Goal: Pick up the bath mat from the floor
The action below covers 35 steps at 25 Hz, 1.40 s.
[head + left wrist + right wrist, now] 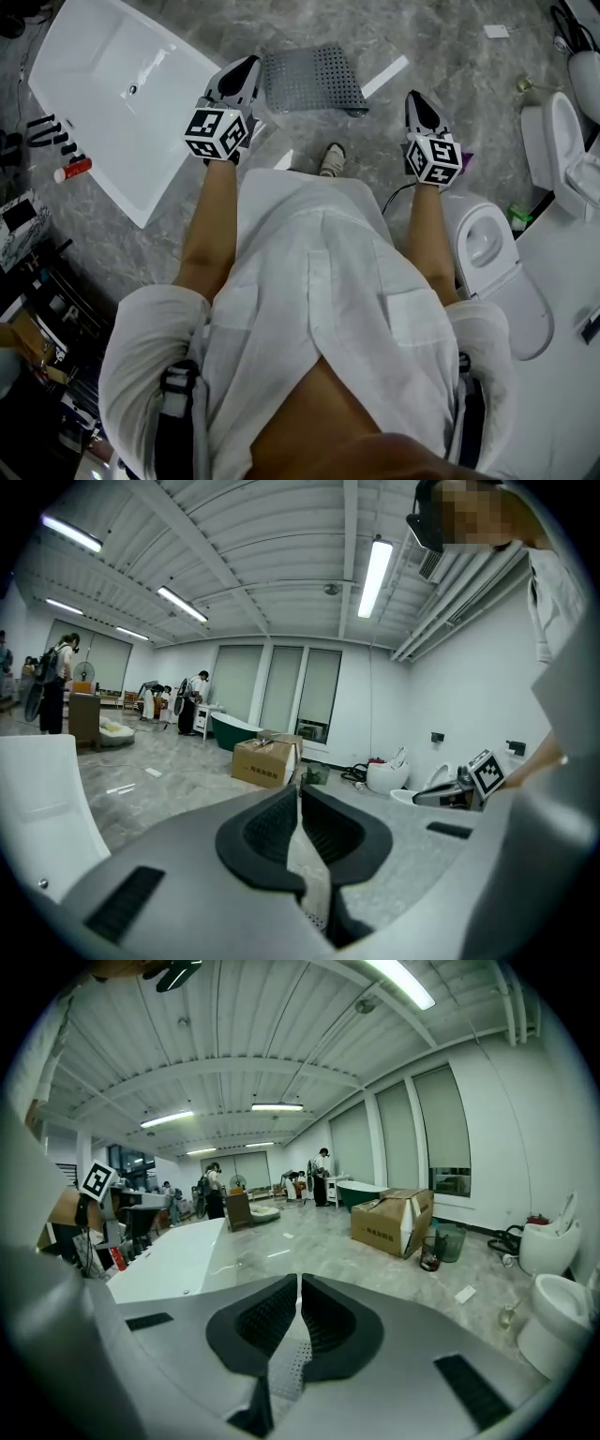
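The bath mat (312,80) is a grey sheet full of small holes, seen in the head view just ahead of me between the two grippers. My left gripper (246,67) is at its left edge. In the left gripper view the jaws (298,794) are shut, with a strip of the perforated mat (307,874) pinched between the pads. My right gripper (415,97) is to the right of the mat. Its own view shows the jaws (298,1283) shut on a perforated strip of mat (286,1363). From the head view I cannot see the mat reaching the right gripper.
A white bathtub (112,94) stands at the left, with small bottles (73,170) beside it. Toilets (487,253) (562,141) stand at the right. My shoe (332,157) is on the grey marble floor. A cardboard box (394,1221) and people stand farther off.
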Each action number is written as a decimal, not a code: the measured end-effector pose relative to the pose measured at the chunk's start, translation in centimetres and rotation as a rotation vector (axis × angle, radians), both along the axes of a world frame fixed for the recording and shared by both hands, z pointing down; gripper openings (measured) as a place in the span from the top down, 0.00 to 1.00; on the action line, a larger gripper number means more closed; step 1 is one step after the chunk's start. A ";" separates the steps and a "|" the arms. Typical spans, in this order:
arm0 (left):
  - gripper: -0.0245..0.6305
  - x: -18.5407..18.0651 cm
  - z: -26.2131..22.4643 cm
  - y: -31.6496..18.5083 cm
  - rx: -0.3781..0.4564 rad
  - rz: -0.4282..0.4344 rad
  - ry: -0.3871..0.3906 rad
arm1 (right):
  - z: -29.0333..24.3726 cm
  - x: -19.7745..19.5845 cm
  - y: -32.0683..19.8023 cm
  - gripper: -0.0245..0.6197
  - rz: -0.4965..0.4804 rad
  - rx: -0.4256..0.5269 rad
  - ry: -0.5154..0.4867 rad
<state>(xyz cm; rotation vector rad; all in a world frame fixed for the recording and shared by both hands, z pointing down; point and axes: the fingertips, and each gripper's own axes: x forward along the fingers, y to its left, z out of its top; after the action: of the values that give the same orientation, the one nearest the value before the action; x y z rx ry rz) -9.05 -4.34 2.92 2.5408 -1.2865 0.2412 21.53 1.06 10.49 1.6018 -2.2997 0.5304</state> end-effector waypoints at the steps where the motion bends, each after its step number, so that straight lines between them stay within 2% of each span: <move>1: 0.93 0.1 0.3 0.0 -0.001 0.001 -0.002 | 0.4 -0.1 -0.3 0.91 -0.007 -0.006 0.002; 7: 0.93 -1.0 2.8 0.0 -0.037 0.009 -0.004 | 2.9 -1.8 -1.5 0.91 -0.031 -0.052 0.007; 12: 0.93 -2.7 6.1 -1.1 -0.065 0.016 -0.003 | 7.4 -3.2 -2.2 0.91 -0.032 -0.123 0.012; 19: 0.93 -2.2 12.9 -3.8 -0.098 0.010 0.008 | 16.4 -4.0 -3.4 0.91 -0.030 -0.218 0.023; 22: 0.93 -1.3 15.9 -4.4 -0.107 0.016 0.005 | 20.8 -4.4 -3.6 0.87 -0.049 -0.267 0.033; 28: 0.93 0.3 21.9 -4.9 -0.112 0.014 0.026 | 29.9 -3.8 -3.8 0.80 -0.008 -0.328 0.008; 35: 0.93 1.3 30.1 -6.8 -0.115 -0.014 0.045 | 39.8 -4.1 -4.4 0.75 -0.053 -0.384 0.034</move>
<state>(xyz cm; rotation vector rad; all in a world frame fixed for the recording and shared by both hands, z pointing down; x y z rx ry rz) -7.71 -11.11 33.05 2.4266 -1.2362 0.2467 17.43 -3.34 50.33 1.3500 -2.0514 0.8632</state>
